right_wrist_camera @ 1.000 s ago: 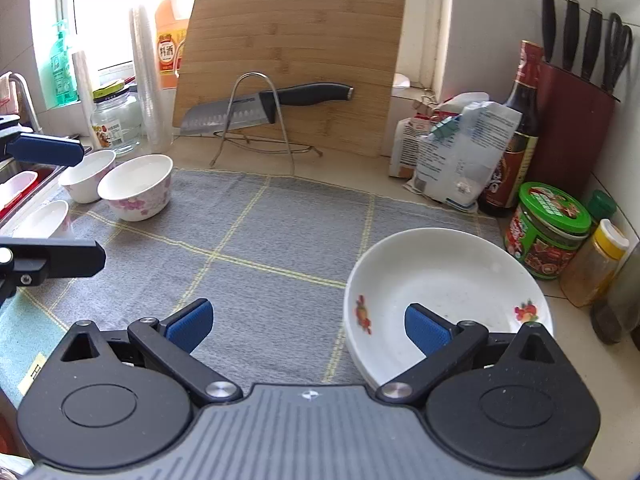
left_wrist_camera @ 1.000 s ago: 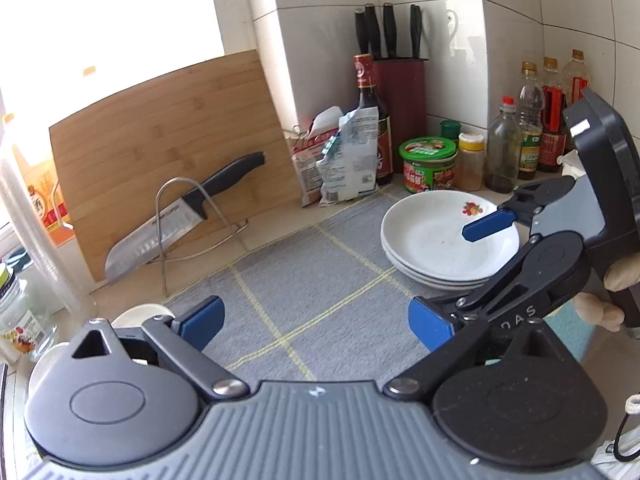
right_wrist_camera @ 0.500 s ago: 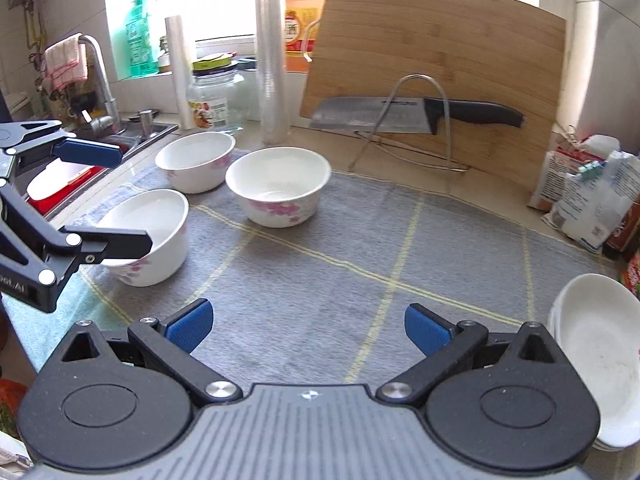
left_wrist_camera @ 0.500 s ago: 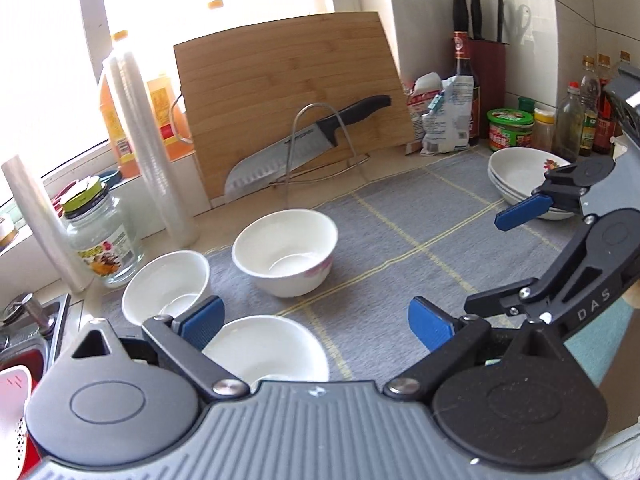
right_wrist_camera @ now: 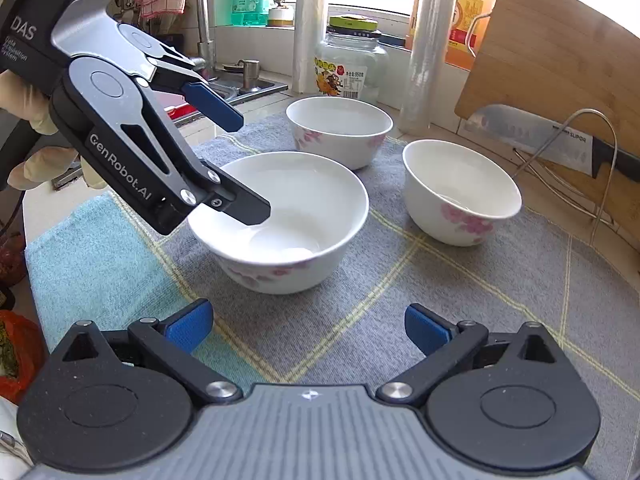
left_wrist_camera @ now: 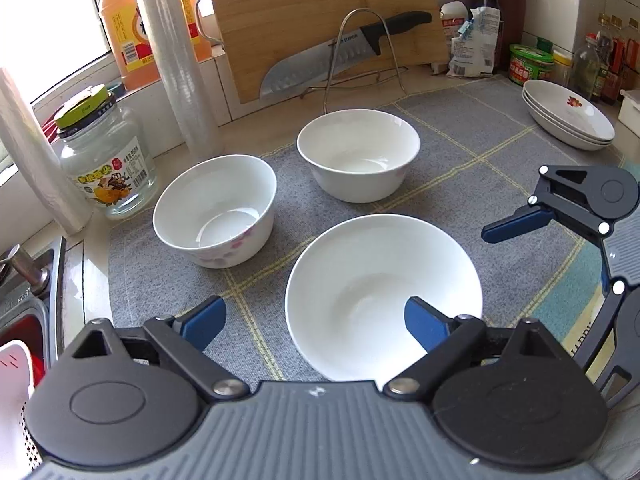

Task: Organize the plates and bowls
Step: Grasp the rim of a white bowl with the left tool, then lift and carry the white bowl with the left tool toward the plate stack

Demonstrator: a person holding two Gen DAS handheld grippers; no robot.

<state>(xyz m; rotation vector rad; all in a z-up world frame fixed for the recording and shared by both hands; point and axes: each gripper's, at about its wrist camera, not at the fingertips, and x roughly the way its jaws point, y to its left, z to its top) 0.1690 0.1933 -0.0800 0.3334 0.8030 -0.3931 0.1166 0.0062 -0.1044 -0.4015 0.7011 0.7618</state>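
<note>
Three white bowls with pink flowers stand on a grey mat (left_wrist_camera: 460, 152). My left gripper (left_wrist_camera: 316, 320) is open and hangs over the near rim of the nearest bowl (left_wrist_camera: 380, 288), one finger inside it. The right wrist view shows this too: the left gripper (right_wrist_camera: 244, 164) straddles the rim of that bowl (right_wrist_camera: 288, 216). The second bowl (left_wrist_camera: 216, 216) and third bowl (left_wrist_camera: 358, 152) stand behind. My right gripper (right_wrist_camera: 308, 328) is open and empty, low over the mat in front of the bowls. Stacked white plates (left_wrist_camera: 568, 114) sit at the far right.
A cutting board (left_wrist_camera: 320, 12) leans on the wall with a knife (left_wrist_camera: 340, 60) on a wire stand. A glass jar (left_wrist_camera: 104, 160), plastic-wrap rolls (left_wrist_camera: 176, 60) and a sink (right_wrist_camera: 240, 88) lie to the left. Bottles and jars (left_wrist_camera: 532, 64) crowd the right corner.
Both grippers swung left from the plate stack to the bowls. My left gripper came down over the nearest bowl's rim. The right gripper moved closer to the bowls.
</note>
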